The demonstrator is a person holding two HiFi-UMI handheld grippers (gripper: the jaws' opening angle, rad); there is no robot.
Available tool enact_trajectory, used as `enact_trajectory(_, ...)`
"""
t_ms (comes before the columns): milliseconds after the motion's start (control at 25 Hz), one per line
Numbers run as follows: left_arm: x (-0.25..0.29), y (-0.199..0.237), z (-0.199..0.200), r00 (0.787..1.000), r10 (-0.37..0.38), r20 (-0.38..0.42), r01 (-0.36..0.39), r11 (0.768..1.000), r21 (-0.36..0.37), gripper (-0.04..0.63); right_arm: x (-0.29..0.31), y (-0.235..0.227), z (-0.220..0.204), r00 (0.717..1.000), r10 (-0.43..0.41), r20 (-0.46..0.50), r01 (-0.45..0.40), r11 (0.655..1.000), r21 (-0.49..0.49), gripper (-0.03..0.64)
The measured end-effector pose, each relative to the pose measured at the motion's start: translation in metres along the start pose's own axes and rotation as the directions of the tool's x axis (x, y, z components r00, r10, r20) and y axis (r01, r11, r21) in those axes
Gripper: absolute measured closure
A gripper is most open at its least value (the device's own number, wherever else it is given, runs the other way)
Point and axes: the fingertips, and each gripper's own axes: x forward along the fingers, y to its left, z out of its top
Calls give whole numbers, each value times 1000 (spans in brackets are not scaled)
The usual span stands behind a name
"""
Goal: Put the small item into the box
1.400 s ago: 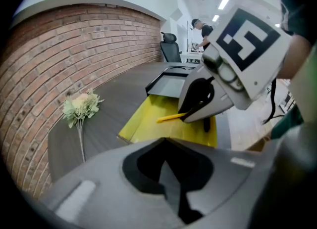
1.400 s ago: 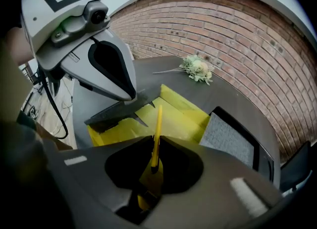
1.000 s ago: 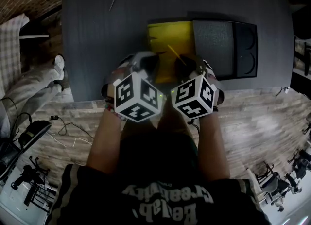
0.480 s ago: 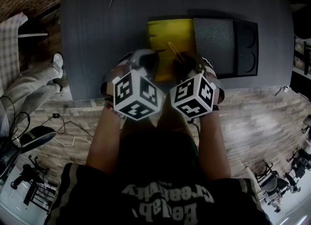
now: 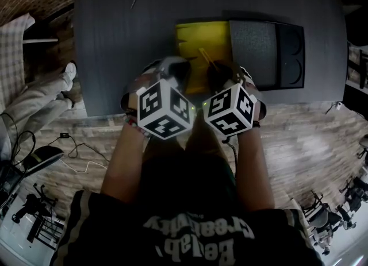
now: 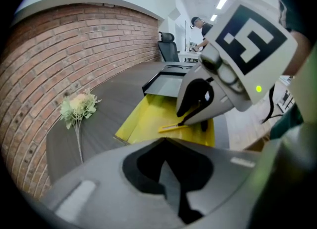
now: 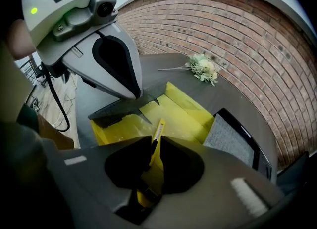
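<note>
An open yellow box [image 5: 185,36] lies on the dark table [image 5: 115,41]. My right gripper [image 5: 217,74] hangs over the box's near end. A slim yellow item [image 7: 157,130], like a small cutter, lies between its jaws and juts out over the box floor [image 7: 178,112]. Those jaws have just been closing and now pinch the item. The left gripper view shows the yellow item [image 6: 171,127] sticking out sideways from the right gripper [image 6: 187,120]. My left gripper [image 5: 174,70] sits just beside it, shut and empty, tips over the box's near left corner [image 6: 130,133].
A black tray with a grey foam pad [image 5: 253,49] adjoins the box's right side. A pale flower sprig [image 6: 77,107] lies on the table farther back. The table's near edge [image 5: 103,118] runs just under my hands. A person's legs [image 5: 34,101] are on the floor at left.
Both grippers keep their places over the box's near end; the yellow item still points out from the right one.
</note>
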Motion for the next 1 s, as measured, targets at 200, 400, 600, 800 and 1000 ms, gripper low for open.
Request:
enact_trajectory(200,-8,-1,9,1000,2,1,-2,1000,18,592,-16,-2,3,1000,23,12,-24,999,35,611)
enact_trajectory(400,-17,-4,17,1000,1,3,-1,999,34,592,-31,-5,10,999,20,40,-21,999,38,611)
enact_trajectory(600,-29,0,24,1000,14,-3,-14,998,54,592,-48,-9,20,998,11,68,-13,999,32,611)
enact_trajectory(800,-41,-2,31,1000,20,5,-20,997,77,592,-66,-19,30,995,-24,94,22,1000,23,611)
enact_trajectory(1000,-53,-8,41,1000,22,10,-22,994,103,592,-87,-24,39,993,-47,112,45,999,15,611)
